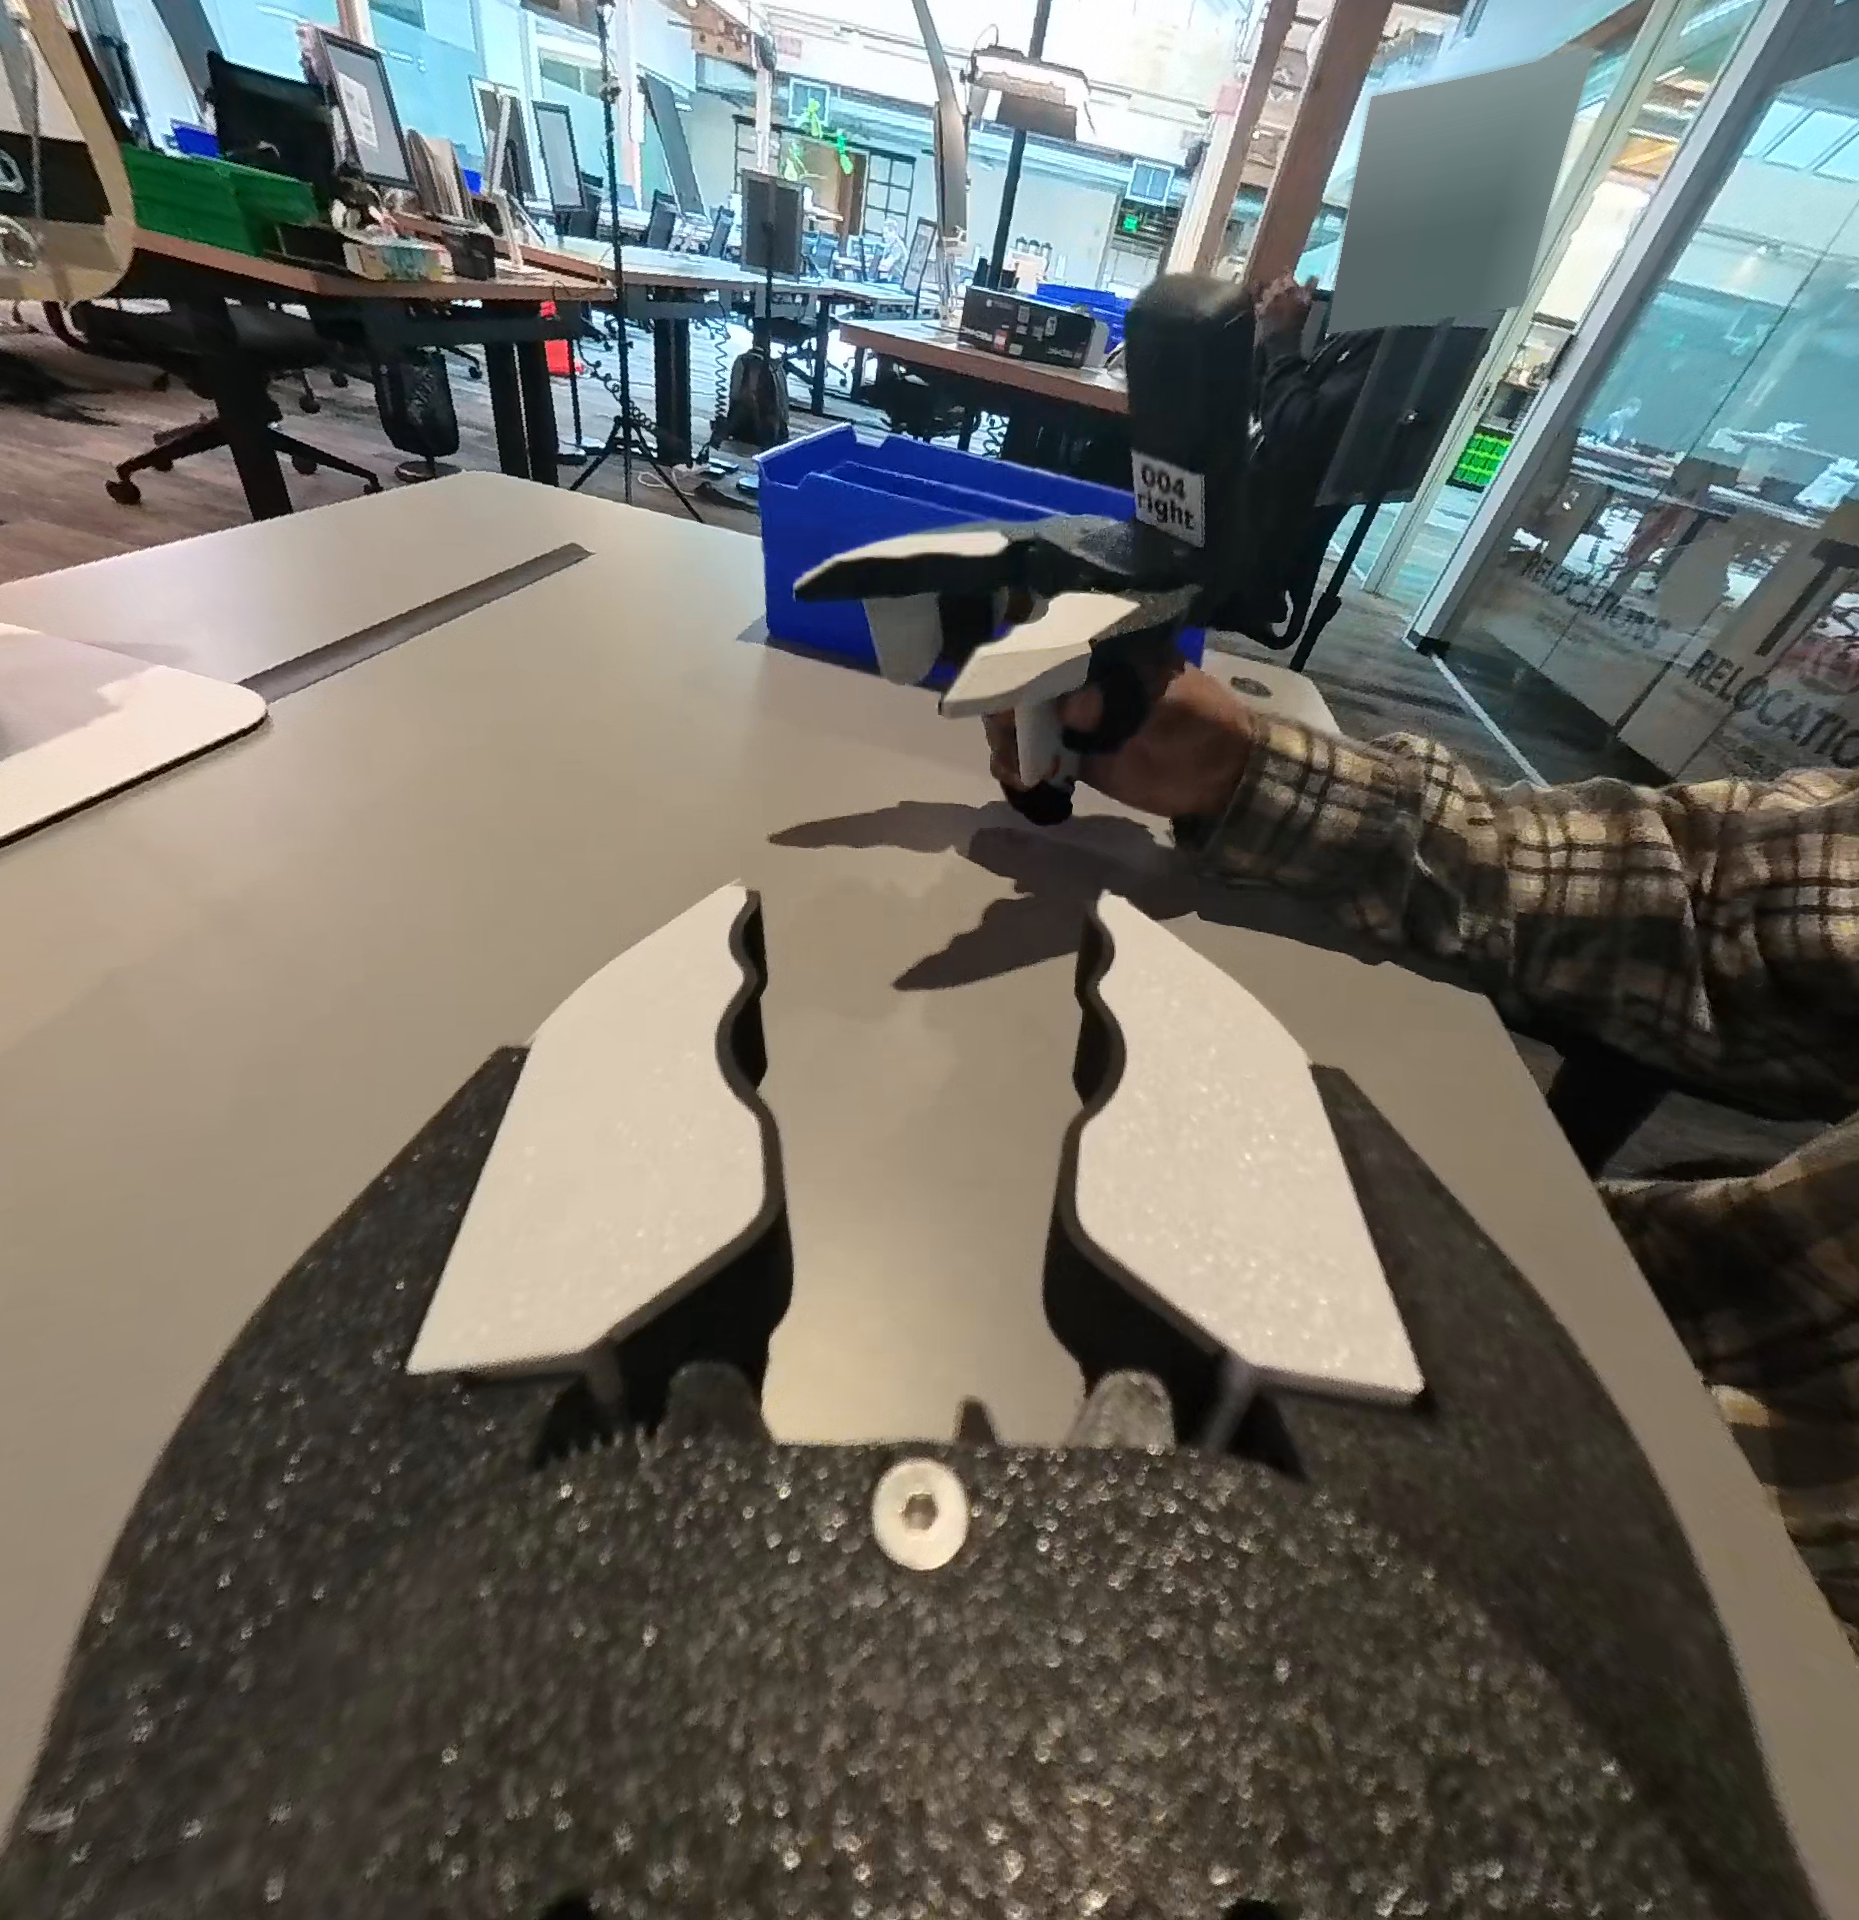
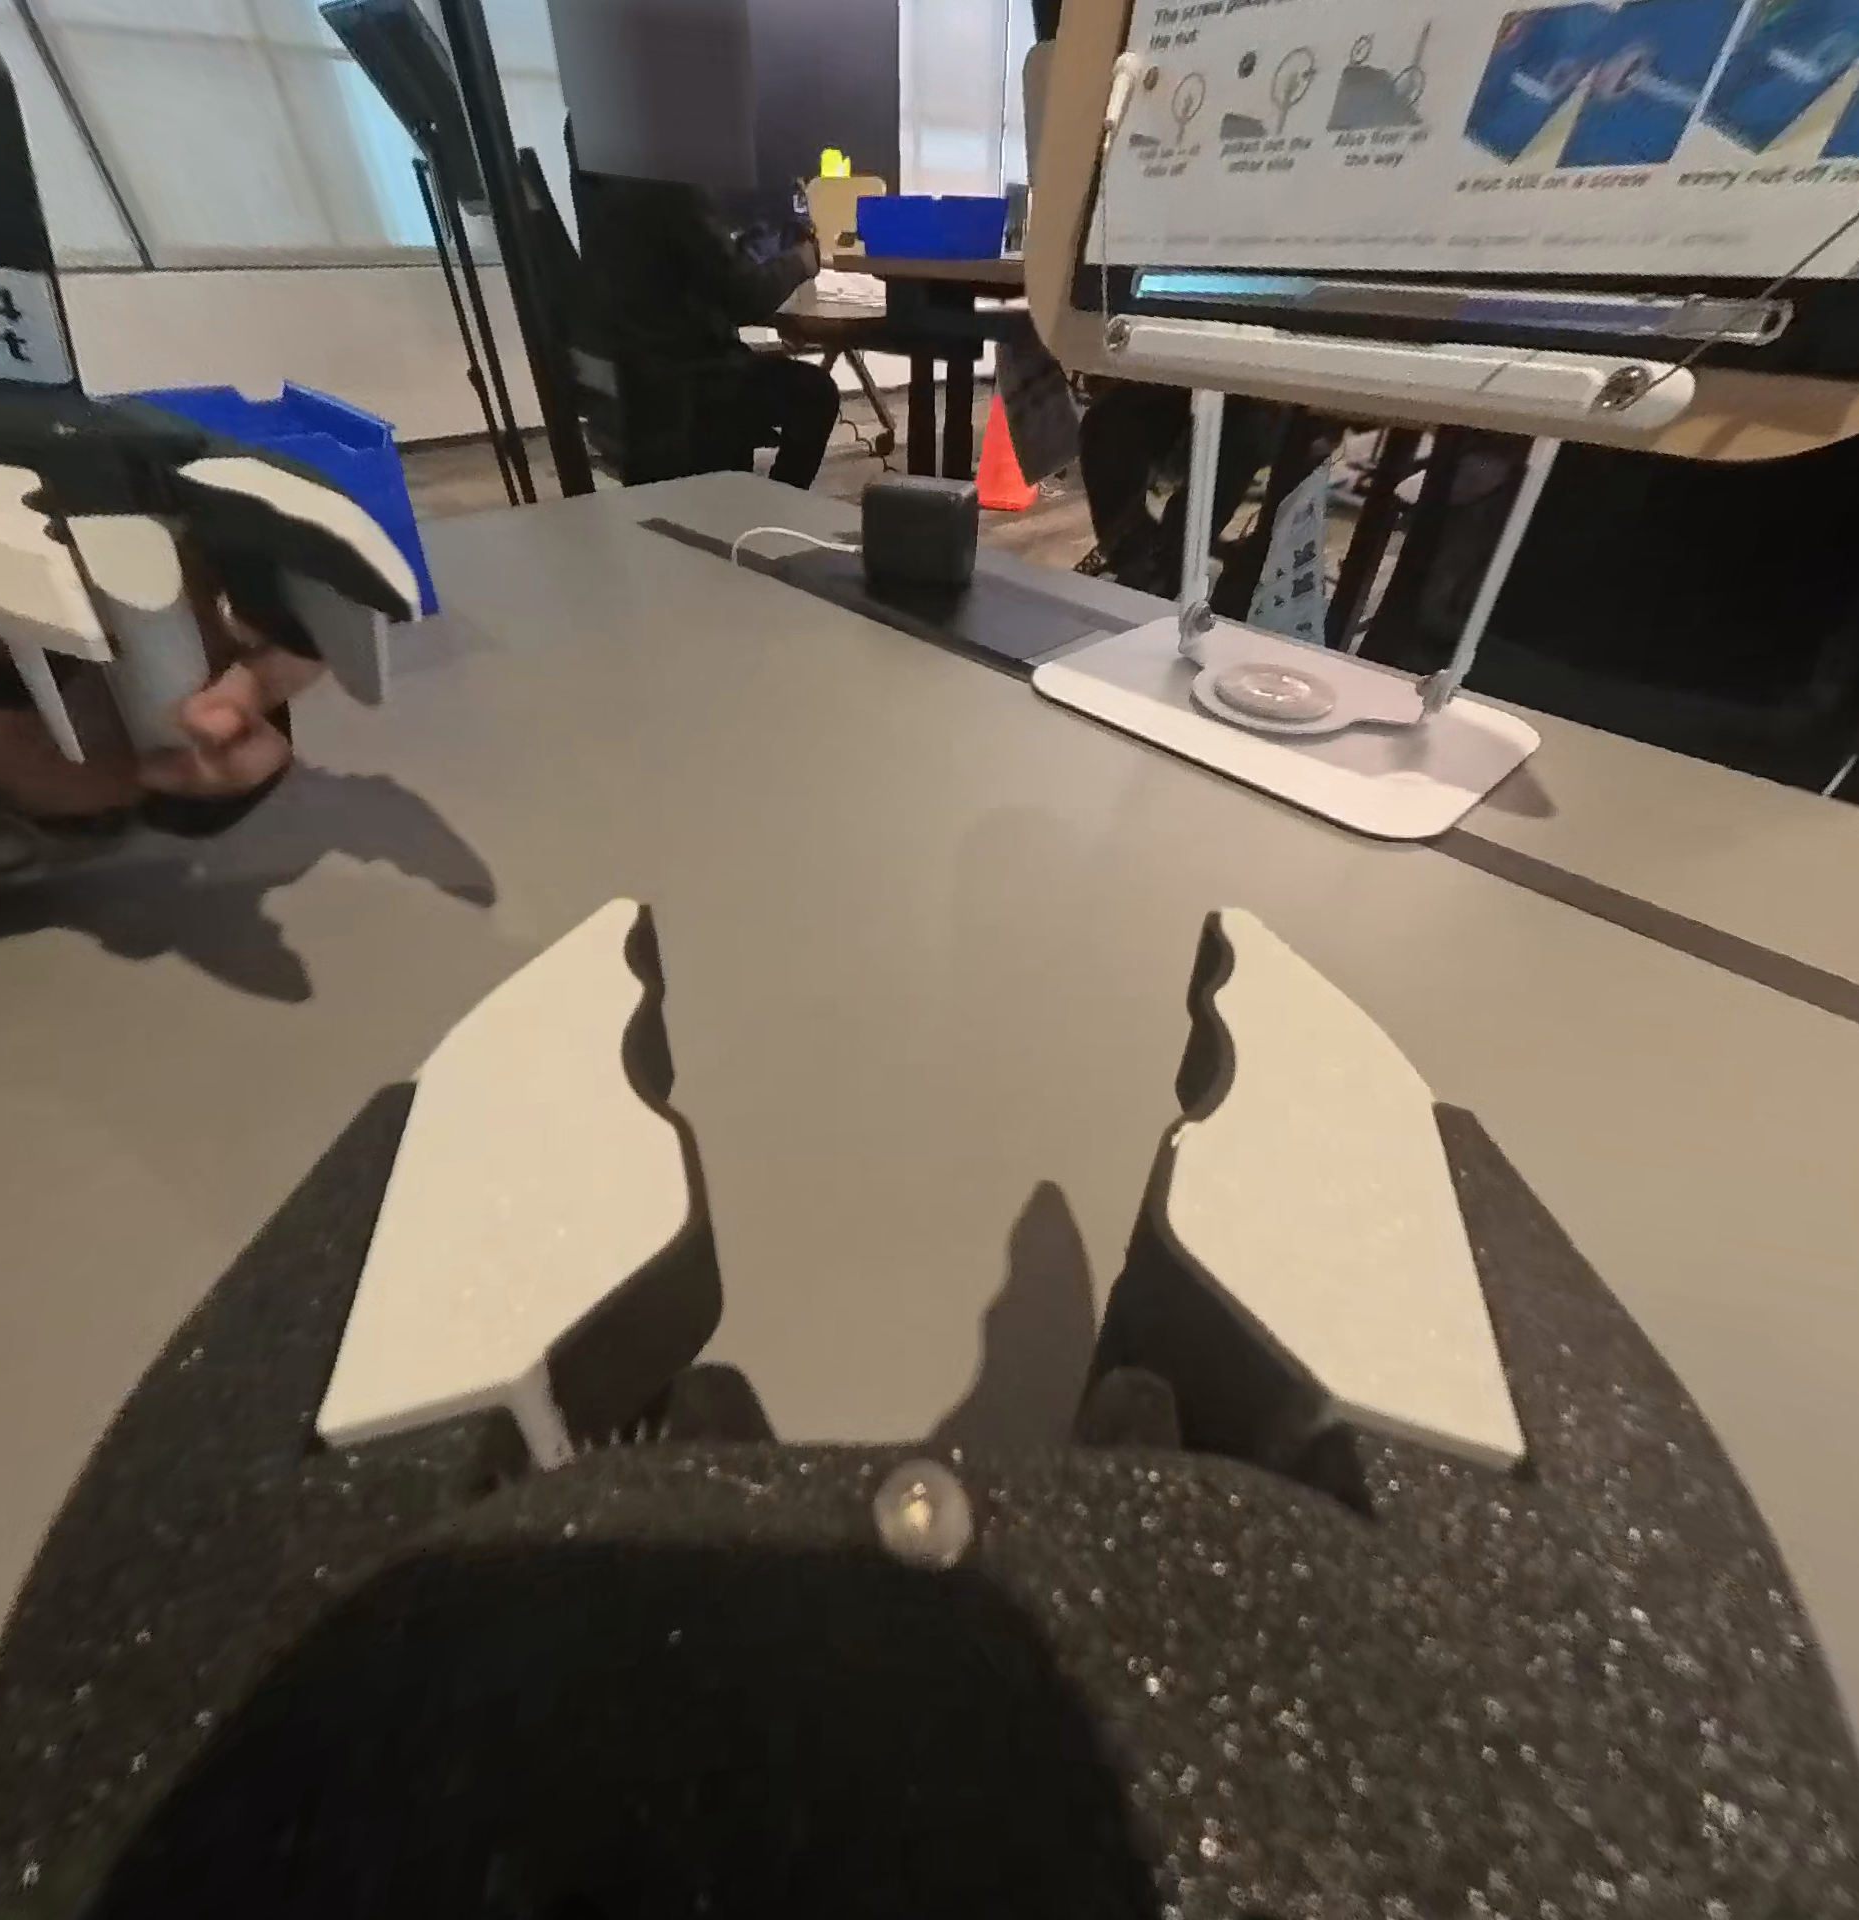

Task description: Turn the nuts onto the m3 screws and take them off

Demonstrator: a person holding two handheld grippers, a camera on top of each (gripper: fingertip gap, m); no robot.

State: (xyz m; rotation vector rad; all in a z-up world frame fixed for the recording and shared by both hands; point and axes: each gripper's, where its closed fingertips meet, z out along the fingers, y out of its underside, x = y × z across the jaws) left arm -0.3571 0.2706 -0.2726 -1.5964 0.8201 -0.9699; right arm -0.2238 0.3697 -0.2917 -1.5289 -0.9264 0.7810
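The left gripper (image 1: 920, 940) hangs just above the grey table (image 1: 437, 935) with its two fingers spread wide and nothing between them; only bare tabletop shows in the gap. The right gripper (image 2: 925, 951) is the same: fingers wide apart, empty, low over the table.

No nut or screw shows in either view, so I cannot tell where they lie or which way a screw's long axis runs. My guess is that they are in the blue bin (image 1: 883, 520), the only container near the hands. From the left gripper the bin sits ahead and a little to the right, at the far edge of the table, just behind the right gripper. From the right gripper it lies off to the left, behind the left gripper. Its dividers show, but its contents are hidden by its walls.

The right gripper looks nearer the bin, so it seems better placed to reach in first.

Ahead and right of the right gripper stands a screen on a white stand (image 2: 1320, 748).
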